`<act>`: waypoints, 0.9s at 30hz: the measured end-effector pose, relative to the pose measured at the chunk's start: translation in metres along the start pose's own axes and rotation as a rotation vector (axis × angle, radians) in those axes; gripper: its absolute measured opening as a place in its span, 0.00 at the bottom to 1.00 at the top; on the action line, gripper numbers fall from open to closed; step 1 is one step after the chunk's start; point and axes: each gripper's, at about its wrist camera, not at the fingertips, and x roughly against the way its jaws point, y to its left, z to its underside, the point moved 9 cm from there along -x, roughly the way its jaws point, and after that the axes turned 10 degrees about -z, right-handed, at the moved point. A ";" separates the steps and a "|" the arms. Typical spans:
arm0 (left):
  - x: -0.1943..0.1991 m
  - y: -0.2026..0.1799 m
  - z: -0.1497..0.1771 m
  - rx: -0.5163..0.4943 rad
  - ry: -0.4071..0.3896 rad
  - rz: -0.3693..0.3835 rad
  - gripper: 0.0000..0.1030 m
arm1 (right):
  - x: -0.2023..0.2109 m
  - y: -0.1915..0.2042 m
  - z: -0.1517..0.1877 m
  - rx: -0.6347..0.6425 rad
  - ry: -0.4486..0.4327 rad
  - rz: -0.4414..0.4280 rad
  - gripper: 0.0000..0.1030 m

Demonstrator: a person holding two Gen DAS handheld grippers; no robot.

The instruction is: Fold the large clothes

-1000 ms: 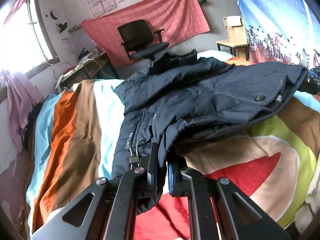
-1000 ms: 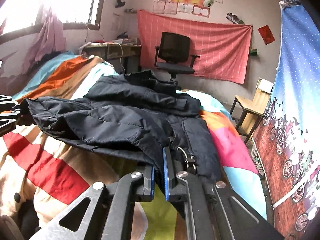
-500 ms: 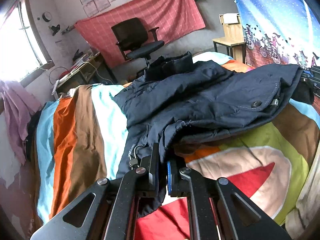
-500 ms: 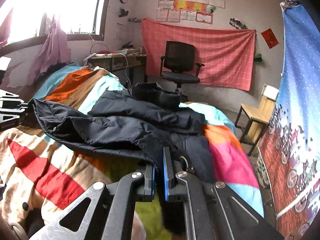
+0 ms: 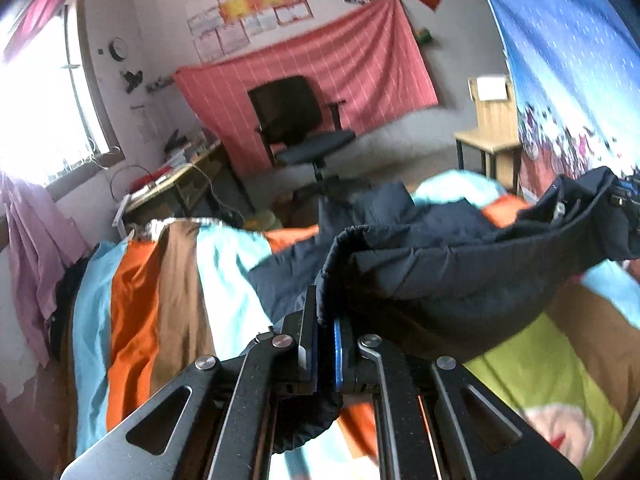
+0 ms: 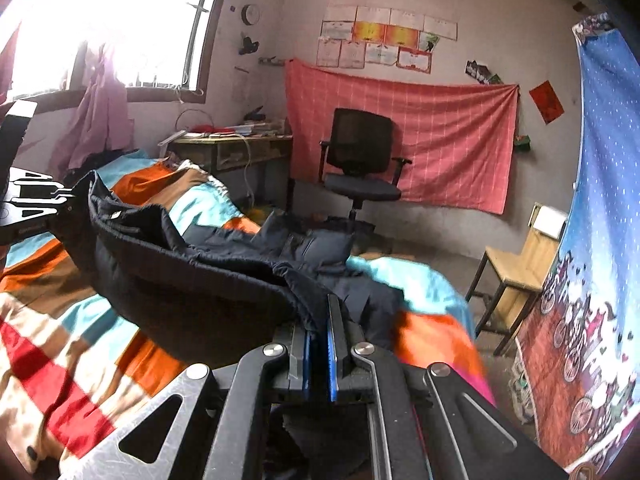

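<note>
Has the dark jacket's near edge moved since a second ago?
Yes. The dark jacket has been lifted off the striped bedspread, its near edge now hanging between both grippers, nearer the office chair.

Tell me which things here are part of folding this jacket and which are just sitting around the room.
Part of the job:
- dark jacket
- left gripper, clamped on its hem
- right gripper, clamped on its hem
- striped bedspread beneath it

Just lying about:
- office chair
- wooden chair
- desk
- pink garment by the window
</note>
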 end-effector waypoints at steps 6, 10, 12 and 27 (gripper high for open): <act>-0.046 0.023 -0.053 0.064 -0.057 -0.031 0.04 | -0.045 -0.031 -0.047 0.011 -0.026 0.009 0.06; -0.077 0.038 -0.082 0.132 -0.075 -0.044 0.04 | -0.083 -0.054 -0.075 0.022 -0.037 0.027 0.06; -0.095 0.045 -0.097 0.176 -0.084 -0.044 0.04 | -0.105 -0.067 -0.087 0.023 -0.031 0.040 0.06; -0.211 0.060 -0.140 0.348 -0.081 -0.065 0.04 | -0.239 -0.130 -0.110 -0.022 0.079 0.135 0.06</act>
